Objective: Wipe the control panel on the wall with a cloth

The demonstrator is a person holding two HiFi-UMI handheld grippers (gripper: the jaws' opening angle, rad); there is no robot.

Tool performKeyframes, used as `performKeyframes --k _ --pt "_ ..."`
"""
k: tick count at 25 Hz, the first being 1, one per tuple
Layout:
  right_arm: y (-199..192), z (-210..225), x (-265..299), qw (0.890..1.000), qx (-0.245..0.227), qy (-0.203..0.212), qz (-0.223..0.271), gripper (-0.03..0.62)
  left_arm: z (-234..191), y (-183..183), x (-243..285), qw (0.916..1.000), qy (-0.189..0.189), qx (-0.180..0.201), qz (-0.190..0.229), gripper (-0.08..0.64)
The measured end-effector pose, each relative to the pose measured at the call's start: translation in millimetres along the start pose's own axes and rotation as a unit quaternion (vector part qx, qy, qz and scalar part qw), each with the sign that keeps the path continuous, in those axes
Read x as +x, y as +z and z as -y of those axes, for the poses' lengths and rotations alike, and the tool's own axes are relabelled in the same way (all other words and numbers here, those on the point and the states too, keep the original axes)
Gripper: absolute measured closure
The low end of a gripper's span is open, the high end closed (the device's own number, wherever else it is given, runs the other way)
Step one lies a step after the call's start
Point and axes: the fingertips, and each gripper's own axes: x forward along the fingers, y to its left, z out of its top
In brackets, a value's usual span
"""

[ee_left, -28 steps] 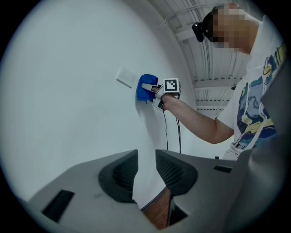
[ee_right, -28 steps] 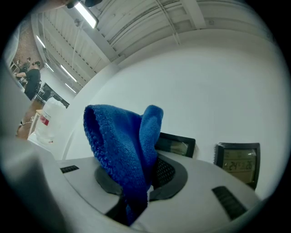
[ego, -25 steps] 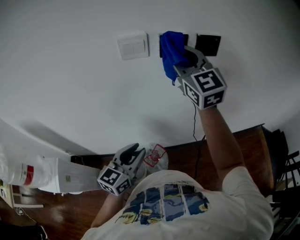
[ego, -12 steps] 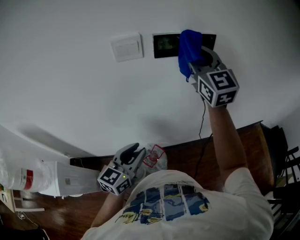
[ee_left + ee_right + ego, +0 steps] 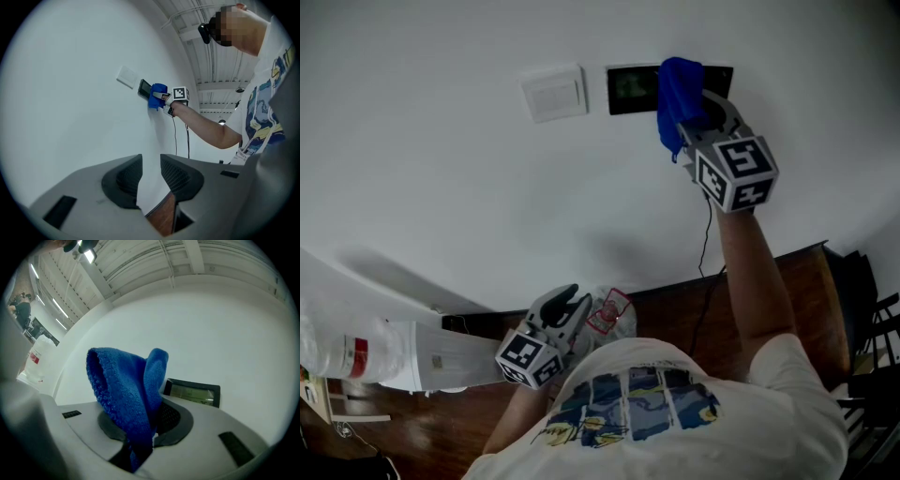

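Observation:
The black control panel (image 5: 632,89) is set in the white wall; its lit screen also shows in the right gripper view (image 5: 192,392). My right gripper (image 5: 689,111) is shut on a blue cloth (image 5: 678,92) and presses it against the panel's right half, so the left half is uncovered. The bunched cloth (image 5: 125,394) stands up between the right jaws. From the left gripper view I see the cloth (image 5: 157,96) and panel (image 5: 144,87) far off. My left gripper (image 5: 566,305) hangs low by the person's chest, its jaws a little apart with nothing between them (image 5: 150,174).
A white switch plate (image 5: 554,93) sits left of the panel. A thin black cable (image 5: 704,246) hangs down the wall below the right gripper. Brown wood (image 5: 797,300) lies below, with a white sack (image 5: 366,354) at the left and a plastic bag (image 5: 610,315) near the left gripper.
The right gripper slid the cloth rightwards across the panel, baring the left part of the screen, then held still. The left gripper has stayed where it was.

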Motion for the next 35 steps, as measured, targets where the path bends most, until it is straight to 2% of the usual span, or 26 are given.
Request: performKeyframes --k 8,16,26,29,35 --pt "0.2 -2.0 -10.7 1.000 0.008 0.008 0.001 0.502 2.9 0.9 -5.2 1.0000 0.006 -0.001 0.000 0.463" --pt "-5.9 -37.8 -78.4 0.999 0.022 0.030 0.002 0.502 8.0 -1.9 -9.4 0.9999 0.011 -0.002 -0.002 0.463" --pt "-55.1 -88.7 -170.3 0.996 0.061 0.051 -0.044 0.502 29.2 1.0 14.3 0.9999 -0.008 0.003 -0.008 0.463" --pt "-66.4 -94.1 -201.5 0.994 0.068 0.059 -0.060 0.502 36.5 -7.0 16.6 0.9999 0.002 -0.010 -0.013 0.463" --pt "-86.4 -87.8 -238.4 0.990 0.093 0.066 -0.079 0.502 40.4 7.8 28.0 0.9997 0.024 -0.006 -0.007 0.463"
